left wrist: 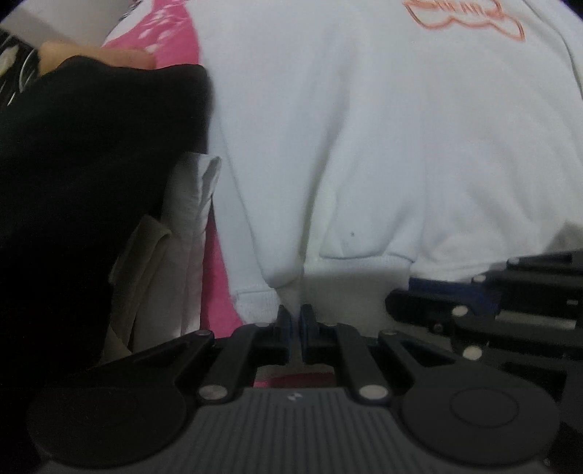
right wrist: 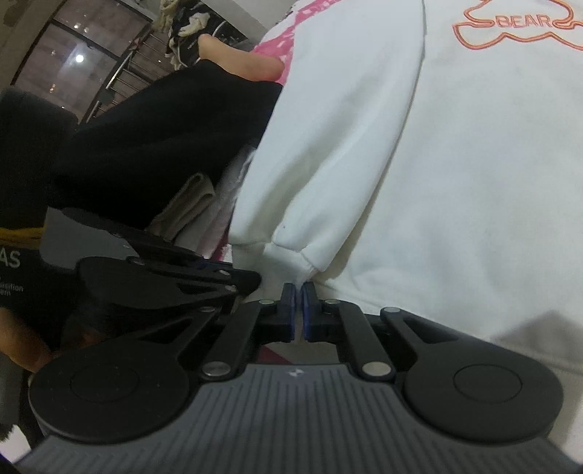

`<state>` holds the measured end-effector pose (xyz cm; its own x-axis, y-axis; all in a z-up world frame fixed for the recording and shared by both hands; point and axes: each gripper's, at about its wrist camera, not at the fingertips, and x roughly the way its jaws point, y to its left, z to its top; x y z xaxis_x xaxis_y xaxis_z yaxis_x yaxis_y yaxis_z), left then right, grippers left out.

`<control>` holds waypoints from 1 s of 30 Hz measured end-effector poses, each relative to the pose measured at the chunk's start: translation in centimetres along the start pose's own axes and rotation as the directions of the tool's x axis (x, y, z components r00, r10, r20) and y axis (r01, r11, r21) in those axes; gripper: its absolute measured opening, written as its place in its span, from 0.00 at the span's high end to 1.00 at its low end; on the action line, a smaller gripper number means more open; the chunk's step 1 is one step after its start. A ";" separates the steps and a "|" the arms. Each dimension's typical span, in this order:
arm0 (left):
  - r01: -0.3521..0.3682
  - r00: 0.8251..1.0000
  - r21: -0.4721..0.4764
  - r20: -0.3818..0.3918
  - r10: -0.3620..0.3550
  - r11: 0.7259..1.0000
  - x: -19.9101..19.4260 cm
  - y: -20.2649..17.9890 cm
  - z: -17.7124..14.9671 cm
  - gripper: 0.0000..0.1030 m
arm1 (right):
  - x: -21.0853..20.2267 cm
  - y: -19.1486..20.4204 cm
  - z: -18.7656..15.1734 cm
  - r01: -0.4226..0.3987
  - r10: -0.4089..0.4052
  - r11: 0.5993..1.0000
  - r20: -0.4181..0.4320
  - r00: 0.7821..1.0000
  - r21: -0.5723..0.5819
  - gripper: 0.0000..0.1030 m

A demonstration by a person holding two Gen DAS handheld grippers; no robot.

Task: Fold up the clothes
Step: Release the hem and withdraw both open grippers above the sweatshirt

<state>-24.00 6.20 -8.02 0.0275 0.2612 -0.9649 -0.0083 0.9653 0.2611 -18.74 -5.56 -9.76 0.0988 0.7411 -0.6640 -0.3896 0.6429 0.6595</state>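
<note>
Two grippers pinch the same white sweatshirt (left wrist: 382,146) at its near edge. It lies spread ahead of both cameras, filling most of each view, with an orange bear outline (right wrist: 517,25) and the word BEAR printed on its far part.

From the left wrist view, the left gripper (left wrist: 296,322) has its blue pads (left wrist: 288,328) drawn together on a small peak of white cloth at the ribbed hem, and the fabric rises from the pinch in a taut fold. From the right wrist view, the right gripper (right wrist: 298,300) is likewise clamped, its pads closed on the ribbed cuff (right wrist: 288,257) of a sleeve that lies across the sweatshirt's body. The two tools sit close side by side: the right one shows at the lower right edge of the left view, and the left one at the left of the right view.

Under the sweatshirt a pink cloth (left wrist: 164,40) with white marks shows at the far left and along the near edge. Left of the sweatshirt lie a black garment (left wrist: 91,182), and beside it folded white cloth (left wrist: 193,226) and beige cloth (left wrist: 142,262). A bare foot (right wrist: 240,62) rests above the black garment. Railings and glass (right wrist: 73,62) stand in the far left background.
</note>
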 end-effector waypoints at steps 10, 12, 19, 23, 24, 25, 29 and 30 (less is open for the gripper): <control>0.076 0.995 -0.088 0.070 -0.070 0.993 -3.5 2.4 -1.0 0.46 | -1.1 -1.4 -0.1 0.006 -0.003 0.998 -0.034 0.999 0.067 0.95; 0.094 0.987 -0.099 0.141 -0.080 0.991 -5.3 3.1 -1.6 0.44 | -1.8 -1.6 0.0 0.021 -0.019 0.997 -0.031 0.999 0.073 0.93; 0.184 0.926 -0.088 0.350 -0.142 0.979 -8.0 3.0 -2.4 0.48 | -5.4 -1.7 2.5 0.163 -0.167 0.986 0.121 0.979 0.037 0.92; 0.295 0.903 -0.081 0.350 -0.250 0.952 -4.7 1.8 -2.2 0.51 | -6.0 -0.9 5.1 0.253 -0.242 0.967 0.203 0.949 -0.032 0.92; 0.323 0.903 -0.095 0.329 -0.277 0.942 -3.8 1.4 -2.1 0.52 | -5.5 -0.5 6.0 0.266 -0.247 0.962 0.213 0.945 -0.063 0.92; 0.341 0.903 -0.111 0.315 -0.292 0.934 -3.2 1.2 -2.2 0.53 | -5.1 0.0 6.9 0.279 -0.253 0.956 0.223 0.941 -0.093 0.92; 0.353 0.902 -0.126 0.311 -0.301 0.927 -1.9 0.3 -2.9 0.53 | -2.1 1.0 10.6 0.336 -0.288 0.920 0.232 0.929 -0.202 0.88; 0.342 0.901 -0.114 0.322 -0.291 0.933 -1.9 0.2 -3.1 0.53 | -1.3 0.7 11.5 0.345 -0.299 0.916 0.223 0.928 -0.204 0.79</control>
<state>-27.15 5.86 -6.22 0.3495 -0.0452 -0.9358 -0.1125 0.9896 -0.0898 -8.60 -3.86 -4.41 0.4129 0.5383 -0.7347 -0.5098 0.8051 0.3033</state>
